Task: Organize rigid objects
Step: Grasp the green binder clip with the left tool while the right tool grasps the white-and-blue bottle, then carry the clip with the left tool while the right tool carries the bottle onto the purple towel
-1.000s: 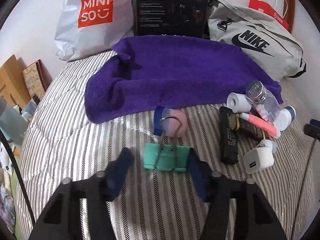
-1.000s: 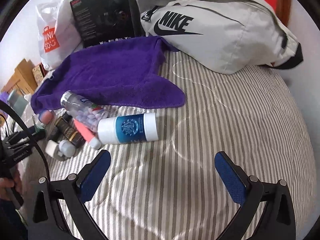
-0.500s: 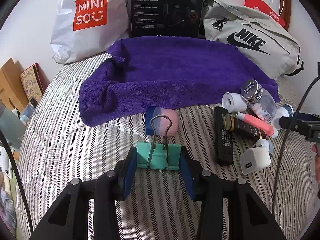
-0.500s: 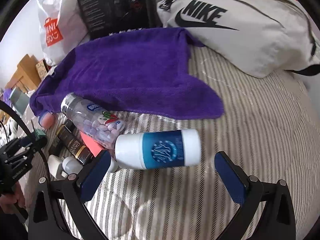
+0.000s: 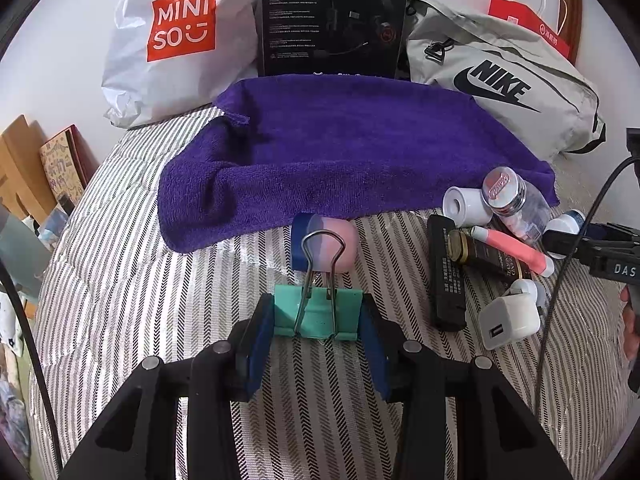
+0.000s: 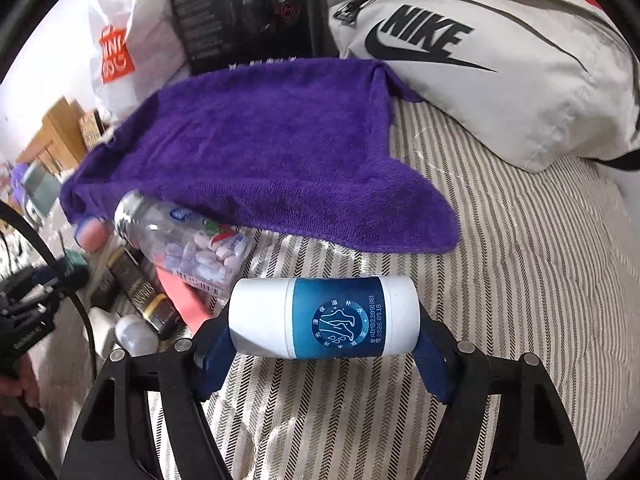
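Note:
A teal binder clip (image 5: 316,314) lies on the striped bed cover, and my left gripper (image 5: 316,322) is shut on its two sides, wire handles pointing away. Just beyond it rests a pink piece with a blue cap (image 5: 326,246). A white bottle with a blue label (image 6: 324,318) lies crosswise. My right gripper (image 6: 324,346) is shut on it, a blue pad against each end. The purple towel (image 5: 340,152) spreads flat behind both.
A pile sits right of the clip: clear pill bottle (image 5: 516,204), white cylinder (image 5: 464,204), black bar (image 5: 444,276), dark gold tube (image 5: 488,260), pink tube (image 5: 512,246), white USB charger (image 5: 508,320). A shopping bag (image 5: 180,40), black box (image 5: 332,20) and grey Nike bag (image 5: 500,80) line the back.
My left gripper went from open around the binder clip to shut on it. My right gripper moved forward to the blue-label bottle and closed on its ends.

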{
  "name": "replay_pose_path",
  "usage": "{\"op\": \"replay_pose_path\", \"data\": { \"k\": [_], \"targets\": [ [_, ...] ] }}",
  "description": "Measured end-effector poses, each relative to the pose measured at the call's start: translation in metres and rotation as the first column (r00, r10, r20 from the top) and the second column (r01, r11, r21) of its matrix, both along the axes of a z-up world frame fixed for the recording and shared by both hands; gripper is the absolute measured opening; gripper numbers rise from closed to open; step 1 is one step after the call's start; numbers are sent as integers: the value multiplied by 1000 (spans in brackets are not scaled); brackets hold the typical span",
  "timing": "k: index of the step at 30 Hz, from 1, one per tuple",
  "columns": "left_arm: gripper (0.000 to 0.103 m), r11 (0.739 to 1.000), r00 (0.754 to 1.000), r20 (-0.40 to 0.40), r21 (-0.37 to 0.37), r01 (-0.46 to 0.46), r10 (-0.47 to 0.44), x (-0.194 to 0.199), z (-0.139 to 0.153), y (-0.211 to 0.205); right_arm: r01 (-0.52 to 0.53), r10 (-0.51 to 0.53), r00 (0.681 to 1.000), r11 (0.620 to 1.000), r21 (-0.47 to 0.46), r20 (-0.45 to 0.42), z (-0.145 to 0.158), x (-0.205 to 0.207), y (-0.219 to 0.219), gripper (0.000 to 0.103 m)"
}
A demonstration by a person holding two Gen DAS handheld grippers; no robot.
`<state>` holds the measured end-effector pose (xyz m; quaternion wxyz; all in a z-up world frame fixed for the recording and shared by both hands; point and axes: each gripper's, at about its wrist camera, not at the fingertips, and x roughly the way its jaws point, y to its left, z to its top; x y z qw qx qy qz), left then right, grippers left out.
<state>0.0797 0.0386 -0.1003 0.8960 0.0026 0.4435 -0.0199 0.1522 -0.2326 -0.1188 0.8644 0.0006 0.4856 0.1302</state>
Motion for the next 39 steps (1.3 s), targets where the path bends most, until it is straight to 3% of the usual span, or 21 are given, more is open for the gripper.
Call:
{"op": "replay_pose_path", "data": {
  "k": [12, 19, 28, 39],
  "targets": [
    [40, 996, 1000, -6, -91, -23, 22, -10, 10, 15, 9, -9, 1000, 1000, -19, -16, 16, -9, -18, 75],
    [40, 997, 1000, 8, -77, -26, 27, -9, 23, 17, -9, 9, 1000, 1000, 4, -3, 26, -8, -18, 76],
    [40, 999, 999, -44, -38, -19, 18, -1, 4, 10, -27, 27, 999, 1000, -1, -18, 23, -7, -14, 76],
    [40, 1000, 1000, -10, -29, -6, 6, 3, 2, 8, -41, 41, 998, 999, -11, -42, 16, -6, -9, 76]
  ]
}}
